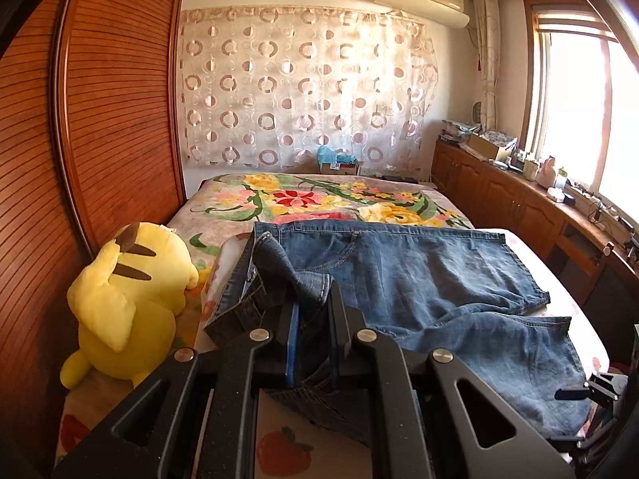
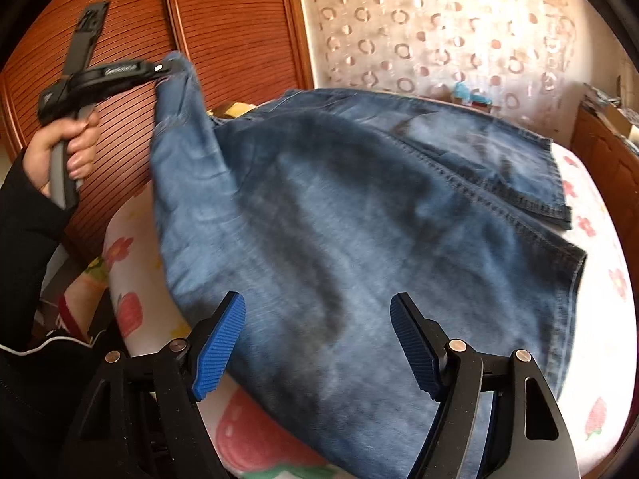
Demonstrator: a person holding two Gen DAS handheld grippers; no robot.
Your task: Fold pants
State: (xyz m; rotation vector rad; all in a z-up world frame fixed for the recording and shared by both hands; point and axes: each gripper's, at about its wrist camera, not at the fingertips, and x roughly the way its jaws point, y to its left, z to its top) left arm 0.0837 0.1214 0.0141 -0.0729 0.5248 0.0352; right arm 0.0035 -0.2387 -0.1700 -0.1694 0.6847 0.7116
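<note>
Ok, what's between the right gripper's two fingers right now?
Nothing is gripped: in the right wrist view the right gripper hangs open over the jeans, blue pads clear of the denim.

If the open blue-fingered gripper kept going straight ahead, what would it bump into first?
Most likely the jeans. The right gripper is open and empty, angled down at the denim spread on the bed; depth is hard to judge.
</note>
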